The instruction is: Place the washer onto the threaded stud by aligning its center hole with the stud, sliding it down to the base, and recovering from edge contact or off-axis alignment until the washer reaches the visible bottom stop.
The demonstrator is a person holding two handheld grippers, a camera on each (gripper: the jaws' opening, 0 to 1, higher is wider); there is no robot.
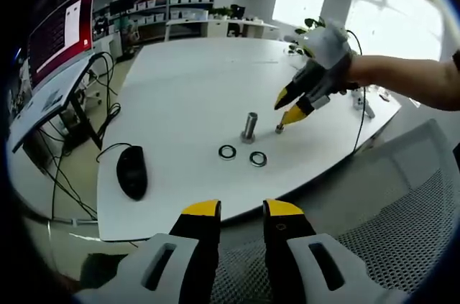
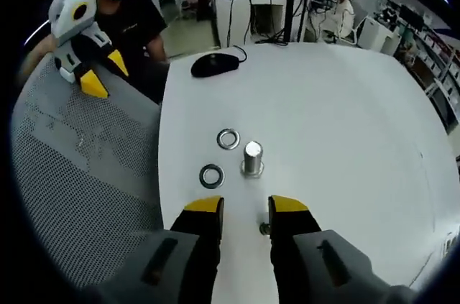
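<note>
Neither washer is on the threaded stud (image 1: 249, 126) yet: both lie flat on the white table (image 1: 187, 88) just beside its base, washer one (image 1: 227, 152) and washer two (image 1: 258, 159). The right claw (image 2: 244, 212) hovers low behind the stud, jaws apart and empty, a small nut-like piece (image 2: 264, 229) between its tips; the left claw (image 1: 241, 212) waits off the table edge, also parted and empty. I judge the pick comes next: pinch one ring by its rim, keep it level, centre the hole over the stud top before lowering. The washers are thin, shiny steel rings, likely slippery; the stud is an upright metal cylinder. A black mouse (image 1: 132, 171) sits well apart
</note>
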